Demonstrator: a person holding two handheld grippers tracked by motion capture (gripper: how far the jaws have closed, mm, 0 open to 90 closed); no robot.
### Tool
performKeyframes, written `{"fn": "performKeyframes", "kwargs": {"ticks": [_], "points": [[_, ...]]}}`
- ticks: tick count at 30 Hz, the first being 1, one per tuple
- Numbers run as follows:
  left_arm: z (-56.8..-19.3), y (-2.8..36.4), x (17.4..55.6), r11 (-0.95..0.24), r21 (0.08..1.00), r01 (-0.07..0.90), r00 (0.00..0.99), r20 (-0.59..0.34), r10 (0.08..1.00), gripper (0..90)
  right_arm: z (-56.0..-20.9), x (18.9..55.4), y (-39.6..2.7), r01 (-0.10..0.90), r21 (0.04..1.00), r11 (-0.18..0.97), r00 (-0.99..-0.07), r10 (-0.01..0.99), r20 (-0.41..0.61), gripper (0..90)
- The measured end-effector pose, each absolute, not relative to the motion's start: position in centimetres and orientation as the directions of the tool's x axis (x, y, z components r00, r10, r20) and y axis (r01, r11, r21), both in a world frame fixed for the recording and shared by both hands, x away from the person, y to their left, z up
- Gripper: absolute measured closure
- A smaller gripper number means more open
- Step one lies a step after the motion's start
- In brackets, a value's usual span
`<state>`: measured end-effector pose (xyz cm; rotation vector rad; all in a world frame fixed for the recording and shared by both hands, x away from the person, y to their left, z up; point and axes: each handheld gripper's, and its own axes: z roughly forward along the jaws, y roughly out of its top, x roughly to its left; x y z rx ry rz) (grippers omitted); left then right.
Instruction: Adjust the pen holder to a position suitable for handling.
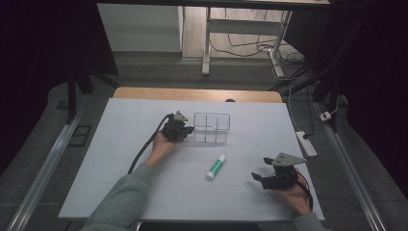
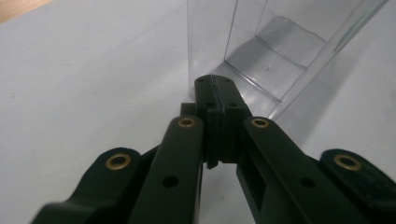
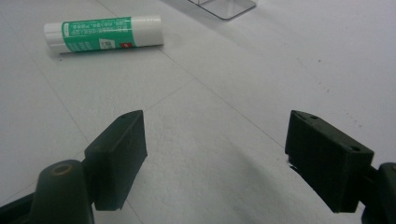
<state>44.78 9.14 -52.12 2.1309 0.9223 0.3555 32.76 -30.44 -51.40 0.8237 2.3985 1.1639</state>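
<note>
The left gripper (image 2: pixel 215 93) clenches its jaws on the clear plastic divided box's (image 1: pixel 211 127) wall; the right gripper (image 3: pixel 215 158) rests released near the green-and-white glue stick (image 3: pixel 105 32).

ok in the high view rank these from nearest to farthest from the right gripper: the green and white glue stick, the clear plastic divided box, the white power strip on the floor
1. Green and white glue stick: on the table, just left of the right gripper.
2. White power strip: on the floor past the table's right edge.
3. Clear plastic divided box: farther up the table, beside the left gripper.

The first two are close.
</note>
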Motion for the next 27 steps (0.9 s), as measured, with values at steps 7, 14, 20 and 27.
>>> {"fn": "performKeyframes", "kwargs": {"ticks": [7,14,20,27], "points": [[-52.2,8.9,44.9,-0.441,0.746,0.498,0.705,-0.053,0.707,89.1,-51.4,32.7,-30.5,0.349,0.795,0.496,-0.769,0.637,-0.059,20.0],[-51.7,9.5,44.8,-0.438,0.751,0.494,0.701,-0.046,0.711,88.8,-51.3,32.6,-30.5,0.350,0.796,0.495,-0.768,0.637,-0.059,20.0],[-50.7,10.9,43.8,-0.430,0.757,0.493,0.698,-0.049,0.714,88.7,-51.3,32.6,-30.5,0.347,0.798,0.492,-0.767,0.639,-0.060,20.1],[-49.9,12.1,42.0,-0.429,0.752,0.500,0.701,-0.060,0.710,83.1,-51.3,32.6,-30.7,0.344,0.803,0.487,-0.764,0.642,-0.063,20.5]]}}
